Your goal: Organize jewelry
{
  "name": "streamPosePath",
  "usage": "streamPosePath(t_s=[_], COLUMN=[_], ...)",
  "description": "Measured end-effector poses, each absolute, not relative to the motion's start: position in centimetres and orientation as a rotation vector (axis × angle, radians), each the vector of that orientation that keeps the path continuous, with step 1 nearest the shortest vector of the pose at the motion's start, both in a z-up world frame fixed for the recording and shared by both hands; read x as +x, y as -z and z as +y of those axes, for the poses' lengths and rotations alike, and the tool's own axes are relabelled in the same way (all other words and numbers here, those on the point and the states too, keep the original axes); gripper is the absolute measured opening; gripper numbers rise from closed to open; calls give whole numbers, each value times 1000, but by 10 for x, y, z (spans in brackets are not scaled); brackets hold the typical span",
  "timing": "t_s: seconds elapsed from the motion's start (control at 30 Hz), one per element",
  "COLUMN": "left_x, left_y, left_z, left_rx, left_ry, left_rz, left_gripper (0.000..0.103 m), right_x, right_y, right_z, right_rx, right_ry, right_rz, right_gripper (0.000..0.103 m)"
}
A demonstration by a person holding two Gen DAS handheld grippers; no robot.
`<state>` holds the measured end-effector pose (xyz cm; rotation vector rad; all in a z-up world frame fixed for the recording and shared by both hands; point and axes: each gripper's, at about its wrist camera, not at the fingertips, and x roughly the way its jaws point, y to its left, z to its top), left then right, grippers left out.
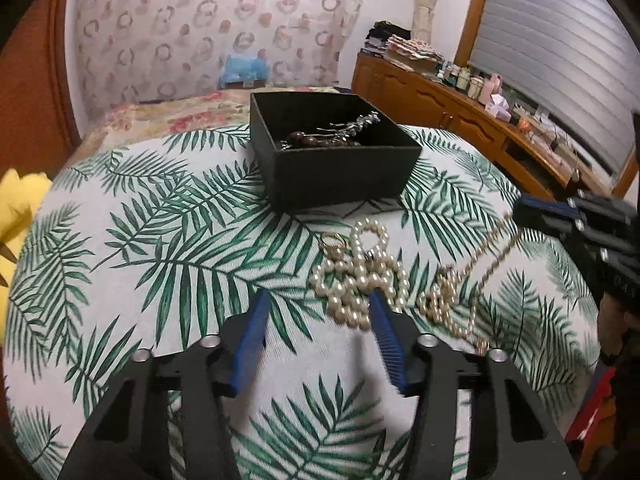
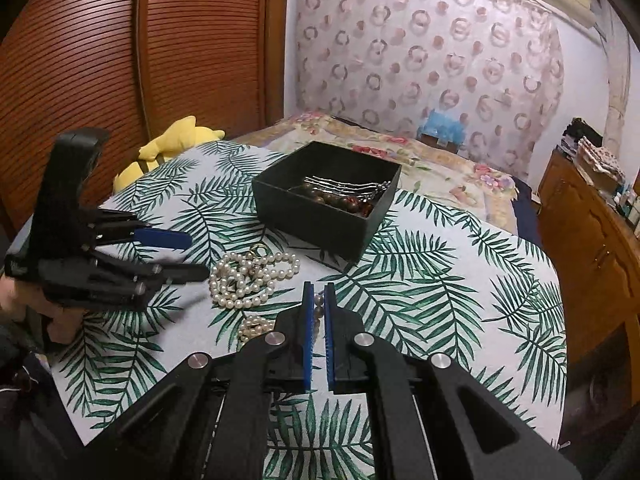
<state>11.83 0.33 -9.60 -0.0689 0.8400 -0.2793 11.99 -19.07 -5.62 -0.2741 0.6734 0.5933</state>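
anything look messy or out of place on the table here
Yes. The pearl necklace lies in a tangled heap on the leaf-print tablecloth, outside the black box, with a gold ring beside it. The right gripper pinches a second beaded strand, pulled taut from its own heap.

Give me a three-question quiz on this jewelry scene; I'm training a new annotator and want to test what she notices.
1. True or false: the black box is empty.
2. The right gripper has its fingers closed on: A) a gold ring, B) a thin beaded strand, C) a hairpin.
3. Fill in: the left gripper has its fingers spread beside the heap of ______ on the palm-leaf cloth.

Key:
1. False; it holds brown beads and silver hairpins.
2. B.
3. Pearls.
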Motion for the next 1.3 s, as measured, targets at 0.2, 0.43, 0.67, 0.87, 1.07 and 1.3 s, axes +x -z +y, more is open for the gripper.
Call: streamPosePath(t_s=[0.2,0.43,0.67,0.87,1.07,1.3], left_x=[133,136,138,130,109,100], left_y=[97,105,108,99,53,4], left_z=[1,-15,-19,-22,-22,-18], left_rx=[-57,-5,13,27,19,9], left_ry=[296,323,324,333,353,355], left_rz=[863,889,875,845,730,640], left_gripper=[36,36,15,7,7,7], right_x=[121,121,121,121,121,121], right_y=[61,66,72,70,45,8], right_z=[-191,-192,-193,-194,-191,-185], right_rx=[-259,-260,-250,-242,-247,-257], right_ry=[-600,-602,-610,-612,-618,-621], right_rz=[686,696,709,702,649,577], right_gripper=[6,6,6,6,6,6])
